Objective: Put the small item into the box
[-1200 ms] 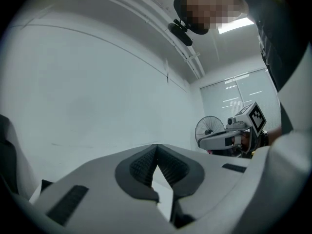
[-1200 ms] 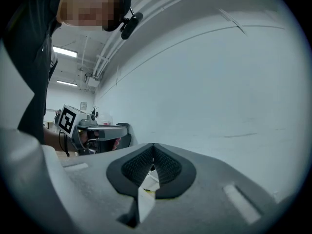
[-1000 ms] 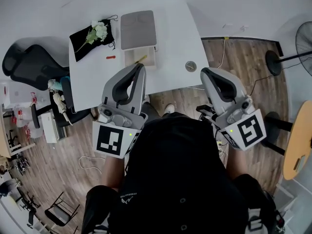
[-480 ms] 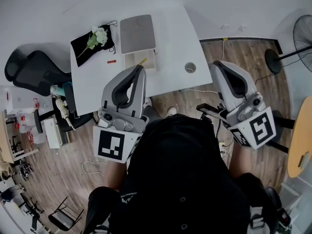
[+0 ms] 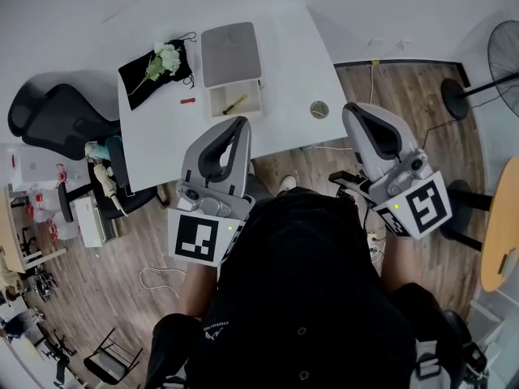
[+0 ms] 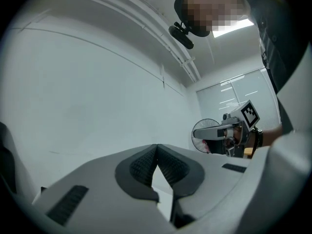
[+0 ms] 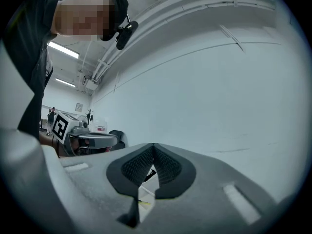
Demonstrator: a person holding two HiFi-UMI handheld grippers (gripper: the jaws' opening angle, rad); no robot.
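- Left gripper (image 5: 240,123): jaws pressed together with nothing between them, held up at the near edge of the desk (image 5: 292,71).
- Right gripper (image 5: 354,113): likewise closed and empty, off the near right corner.
- Box (image 5: 217,96): open, mid-desk. A yellowish small item (image 5: 235,104) lies inside.
- Red piece (image 5: 188,100): on the desk, just left of the box.
- Step: placing looks done. If the red piece also counts, the next move is to reach, open and pinch it.
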